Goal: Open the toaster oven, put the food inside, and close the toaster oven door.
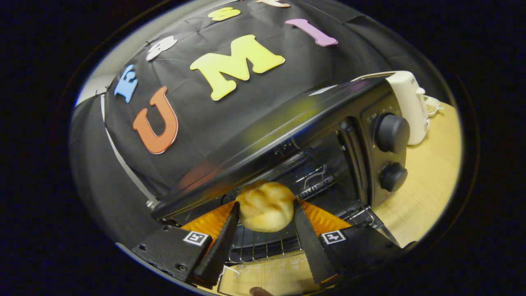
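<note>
A pale golden bread roll [266,206] is pinched between my two fingers, and my gripper [265,207] is shut on it. Just beyond the roll stands the black toaster oven [287,131] with its door [263,271] folded down beneath my fingers. The roll hangs at the mouth of the cavity, above the wire rack [263,244]. Two round knobs, an upper one [392,132] and a lower one [393,176], sit on the oven's panel to the right of the opening.
A white appliance [411,105] stands behind the oven on its right side, with a small white cup [432,106] beside it. The oven rests on a light wooden tabletop [427,181]. A fingertip [259,291] shows below the lowered door.
</note>
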Available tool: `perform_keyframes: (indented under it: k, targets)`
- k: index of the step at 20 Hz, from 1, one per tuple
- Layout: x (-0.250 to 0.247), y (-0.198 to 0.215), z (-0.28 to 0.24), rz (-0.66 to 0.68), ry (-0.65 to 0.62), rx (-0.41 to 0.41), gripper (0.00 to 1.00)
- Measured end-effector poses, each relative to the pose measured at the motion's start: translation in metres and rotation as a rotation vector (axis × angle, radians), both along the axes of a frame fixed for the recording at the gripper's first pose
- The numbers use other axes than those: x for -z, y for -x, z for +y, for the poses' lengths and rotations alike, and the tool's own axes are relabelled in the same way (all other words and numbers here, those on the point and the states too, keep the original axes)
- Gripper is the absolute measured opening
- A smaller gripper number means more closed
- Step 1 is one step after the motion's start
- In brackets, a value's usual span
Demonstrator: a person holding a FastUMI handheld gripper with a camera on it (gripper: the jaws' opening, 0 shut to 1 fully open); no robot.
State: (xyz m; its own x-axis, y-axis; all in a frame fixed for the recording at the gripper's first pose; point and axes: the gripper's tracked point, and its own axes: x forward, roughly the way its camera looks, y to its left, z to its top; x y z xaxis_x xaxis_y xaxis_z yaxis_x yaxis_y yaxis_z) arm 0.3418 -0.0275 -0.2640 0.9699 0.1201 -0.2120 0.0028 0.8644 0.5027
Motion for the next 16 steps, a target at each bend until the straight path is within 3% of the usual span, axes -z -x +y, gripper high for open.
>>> perform_keyframes:
  k: [7,12,16]
  targets:
    - [0.010,-0.022,-0.005,0.010,0.113,0.048,0.89]
    - [0.012,-0.013,-0.011,0.029,0.075,0.088,1.00]
    - [0.010,0.003,-0.013,0.064,0.016,0.080,1.00]
